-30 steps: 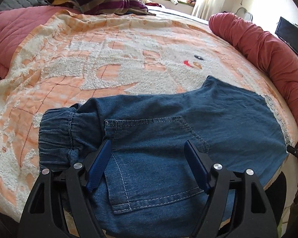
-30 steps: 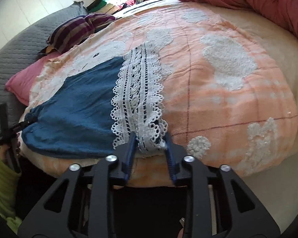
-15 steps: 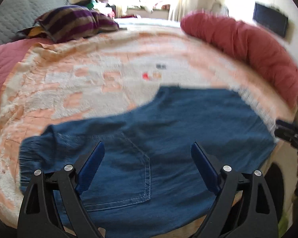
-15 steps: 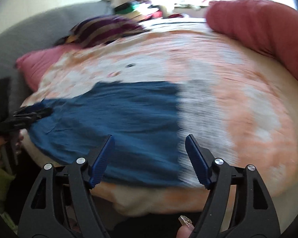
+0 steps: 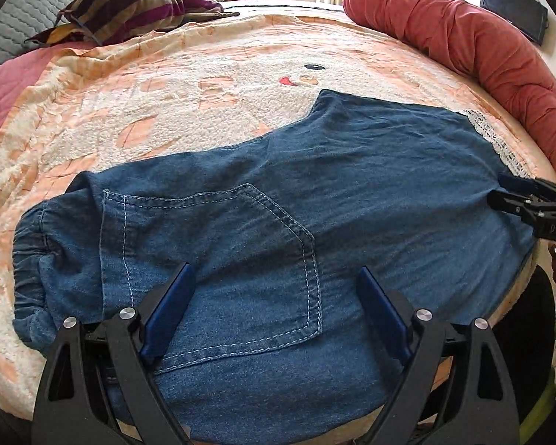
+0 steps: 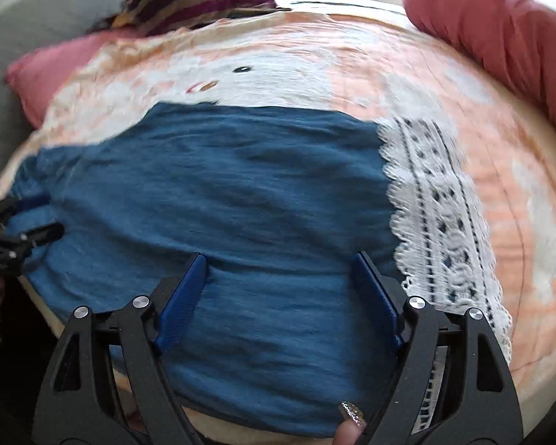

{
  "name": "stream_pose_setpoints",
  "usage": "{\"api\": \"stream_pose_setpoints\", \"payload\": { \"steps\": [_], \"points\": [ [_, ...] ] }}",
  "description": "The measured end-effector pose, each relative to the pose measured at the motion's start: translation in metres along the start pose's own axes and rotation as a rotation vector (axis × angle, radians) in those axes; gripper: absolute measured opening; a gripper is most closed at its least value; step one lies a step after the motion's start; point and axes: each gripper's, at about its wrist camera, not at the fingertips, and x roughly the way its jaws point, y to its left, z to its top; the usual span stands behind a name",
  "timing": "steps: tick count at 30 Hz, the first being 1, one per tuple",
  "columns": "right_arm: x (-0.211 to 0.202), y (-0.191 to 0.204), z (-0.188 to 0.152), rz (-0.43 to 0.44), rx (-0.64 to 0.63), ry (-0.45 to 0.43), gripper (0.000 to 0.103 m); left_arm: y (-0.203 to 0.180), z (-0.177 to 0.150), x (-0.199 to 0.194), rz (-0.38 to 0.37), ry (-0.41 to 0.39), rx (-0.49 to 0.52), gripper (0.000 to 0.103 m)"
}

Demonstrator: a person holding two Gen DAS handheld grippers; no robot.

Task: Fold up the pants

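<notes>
Since earlier frame your right gripper (image 6: 278, 296) quits lace hem (image 6: 444, 222), jaws just opening, empty; left gripper (image 5: 274, 307) gapes, empty, over denim pants (image 5: 352, 185) back pocket (image 5: 218, 259), lower centre, likely choosing fold grips.

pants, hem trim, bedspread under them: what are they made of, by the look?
Pants: thin blue denim or chambray, matte; pale contrast stitching round the pocket, soft wrinkles. Hem trim: white openwork lace, likely cotton; scalloped edge, holes in rows. Bedspread: orange woven base with raised white tufted pile, chenille-like.
</notes>
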Motion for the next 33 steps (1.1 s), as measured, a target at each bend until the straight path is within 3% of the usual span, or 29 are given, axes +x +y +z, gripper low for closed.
{"api": "stream_pose_setpoints", "payload": {
  "steps": [4, 6, 11, 13, 14, 33],
  "points": [
    [-0.008, 0.003, -0.002, -0.017, 0.004, -0.027, 0.072, 0.002, 0.003, -0.006, -0.032, -0.026, -0.025, 0.088],
    [-0.018, 0.003, -0.002, 0.011, 0.031, -0.059, 0.073, 0.003, 0.005, -0.017, -0.087, -0.071, -0.037, 0.088],
    [-0.046, 0.002, -0.011, 0.023, 0.075, -0.116, 0.078, -0.007, 0.012, -0.036, -0.140, -0.162, -0.033, 0.088],
    [-0.057, -0.003, -0.016, 0.020, 0.098, -0.134, 0.079, -0.012, 0.013, -0.039, -0.158, -0.171, -0.025, 0.099],
    [-0.064, -0.006, -0.019, 0.020, 0.111, -0.144, 0.080, -0.016, 0.014, -0.040, -0.160, -0.180, -0.020, 0.098],
    [-0.129, -0.051, -0.041, -0.093, 0.192, -0.242, 0.092, -0.055, 0.022, -0.039, -0.172, -0.171, 0.062, 0.098]
  ]
}}
